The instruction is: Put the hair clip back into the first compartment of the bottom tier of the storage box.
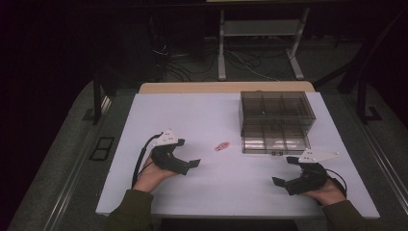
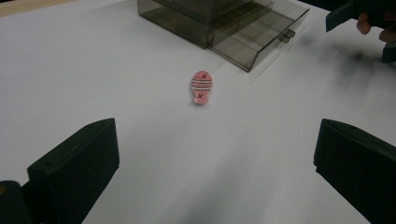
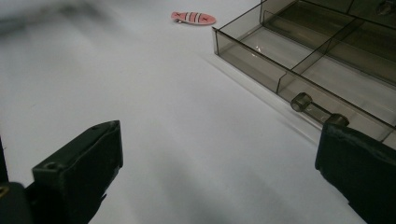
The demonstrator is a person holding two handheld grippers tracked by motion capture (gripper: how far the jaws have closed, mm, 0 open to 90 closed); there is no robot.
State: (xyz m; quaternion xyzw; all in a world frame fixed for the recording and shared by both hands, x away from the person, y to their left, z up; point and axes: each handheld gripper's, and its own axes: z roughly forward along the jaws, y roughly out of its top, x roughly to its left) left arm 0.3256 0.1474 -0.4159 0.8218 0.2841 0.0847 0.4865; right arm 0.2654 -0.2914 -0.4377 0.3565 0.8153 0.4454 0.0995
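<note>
A small pink fish-shaped piece [image 1: 222,146] with stripes lies flat on the white table [image 1: 192,115], left of a smoky clear drawer box [image 1: 276,107]. The box's bottom drawer [image 1: 275,139] is pulled out, and its compartments look bare. My left gripper [image 1: 188,153] rests open on the table a short way left of the fish [image 2: 201,87], which lies ahead between the wide-apart jaws of that gripper [image 2: 215,140]. My right gripper [image 1: 284,171] stands open just in front of the drawer [image 3: 303,60]; its knob [image 3: 301,101] is close to the right jaw of this gripper [image 3: 219,144]. The fish [image 3: 193,18] lies farther off.
The box [image 2: 219,23] takes up the table's back right. The right hand and its gripper [image 2: 359,16] appear at the top right of the left gripper view. A wooden strip [image 1: 226,87] borders the table's far edge, with dark floor, cables and a metal stand [image 1: 260,43] behind.
</note>
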